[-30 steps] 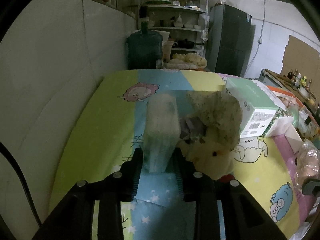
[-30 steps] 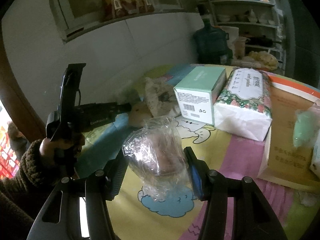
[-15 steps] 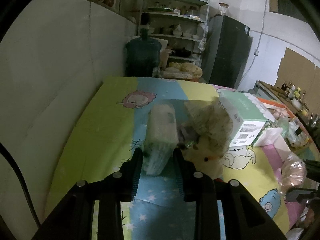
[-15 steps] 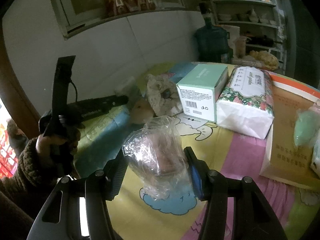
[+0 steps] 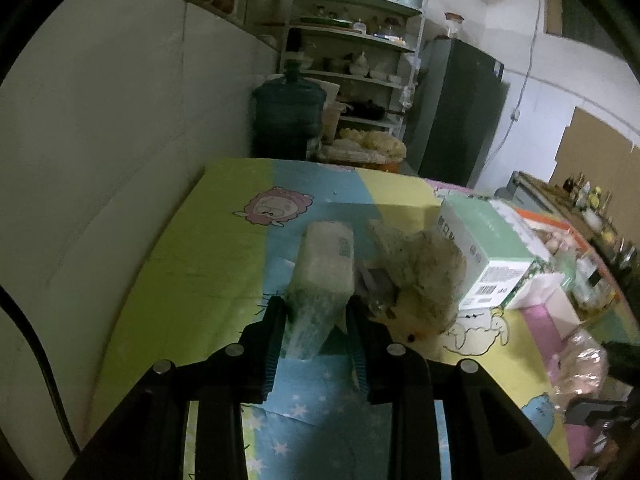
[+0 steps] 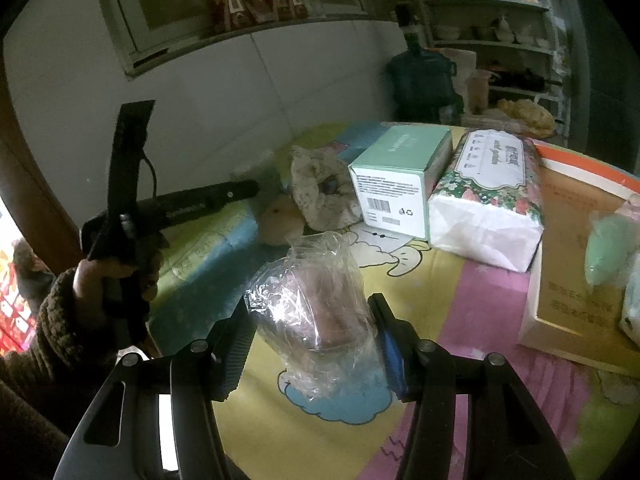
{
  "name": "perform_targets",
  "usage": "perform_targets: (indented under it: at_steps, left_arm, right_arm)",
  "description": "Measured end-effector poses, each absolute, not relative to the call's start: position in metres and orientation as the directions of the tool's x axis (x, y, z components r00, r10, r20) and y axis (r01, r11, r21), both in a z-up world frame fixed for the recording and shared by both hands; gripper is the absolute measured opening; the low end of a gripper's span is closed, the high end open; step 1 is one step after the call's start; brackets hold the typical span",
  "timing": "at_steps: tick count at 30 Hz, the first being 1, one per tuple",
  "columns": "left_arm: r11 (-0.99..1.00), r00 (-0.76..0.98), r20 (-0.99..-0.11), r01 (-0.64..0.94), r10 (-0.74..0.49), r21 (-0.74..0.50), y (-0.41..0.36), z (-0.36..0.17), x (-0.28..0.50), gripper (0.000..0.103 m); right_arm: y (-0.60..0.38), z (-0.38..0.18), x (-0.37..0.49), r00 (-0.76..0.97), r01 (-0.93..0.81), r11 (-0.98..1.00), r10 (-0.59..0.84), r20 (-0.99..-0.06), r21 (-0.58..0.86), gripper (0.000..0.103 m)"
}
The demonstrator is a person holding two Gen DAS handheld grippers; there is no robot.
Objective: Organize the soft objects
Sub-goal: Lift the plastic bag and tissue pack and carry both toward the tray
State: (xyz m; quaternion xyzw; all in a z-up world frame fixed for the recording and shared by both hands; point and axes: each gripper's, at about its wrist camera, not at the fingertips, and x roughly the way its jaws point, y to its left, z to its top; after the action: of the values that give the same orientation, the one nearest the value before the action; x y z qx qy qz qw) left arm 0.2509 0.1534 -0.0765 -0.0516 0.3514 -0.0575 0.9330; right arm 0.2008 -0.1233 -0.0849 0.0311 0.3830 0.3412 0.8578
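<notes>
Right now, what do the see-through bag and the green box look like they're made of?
The bag looks like thin clear plastic film: glossy, crinkled, with glare. The green box seems matte printed cardboard: crisp edges, flat faces, a barcode label.

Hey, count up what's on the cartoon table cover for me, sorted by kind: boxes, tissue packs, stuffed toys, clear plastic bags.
Boxes: 2, the mint green box and the tan flat box
Tissue packs: 2, the floral tissue pack and the small tissue pack
Stuffed toys: 1, the plush toy
Clear plastic bags: 1, the clear bag
Total: 6
</notes>
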Motion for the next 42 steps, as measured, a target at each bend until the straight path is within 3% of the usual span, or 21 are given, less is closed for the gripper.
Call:
perform_targets:
  at_steps: [5,26,29,30,31,42]
  left_arm:
    - [0.972,0.743,-0.635,0.094,-0.212,-0.215,0.161,-0.072,0.250,0.031]
    - [0.936,0.744,-0.622,0.010,-0.242,-0.352,0.194,-0.079,0.273,0.035]
    - [0.937,0.744,-0.622,0.018,-0.246,-0.349,0.193,-0.081,0.274,0.033]
    - [0.938,0.742,-0.623,0.020,-0.246,-0.347,0.193,-0.082,0.274,0.025]
    - [0.938,0.740,-0.625,0.023,-0.249,-0.346,0.192,-0.083,0.274,0.024]
    - [0.954,0.794,-0.578,0.010,-0.189,-0.299,0.183,-0.066,0.251,0.022]
  right_arm:
    - [-0.123,-0.086,0.201,0.471,-0.559,0.765,0.611,-0.637,0.320,0.058]
    - [-0.117,-0.089,0.202,0.468,-0.553,0.769,0.605,-0.644,0.320,0.058]
    - [-0.116,-0.090,0.203,0.464,-0.555,0.767,0.607,-0.645,0.323,0.058]
    - [-0.115,-0.090,0.203,0.462,-0.556,0.766,0.607,-0.646,0.323,0.058]
    - [-0.115,-0.090,0.204,0.461,-0.556,0.766,0.607,-0.647,0.322,0.058]
    - [-0.120,-0.085,0.200,0.484,-0.556,0.769,0.608,-0.629,0.316,0.057]
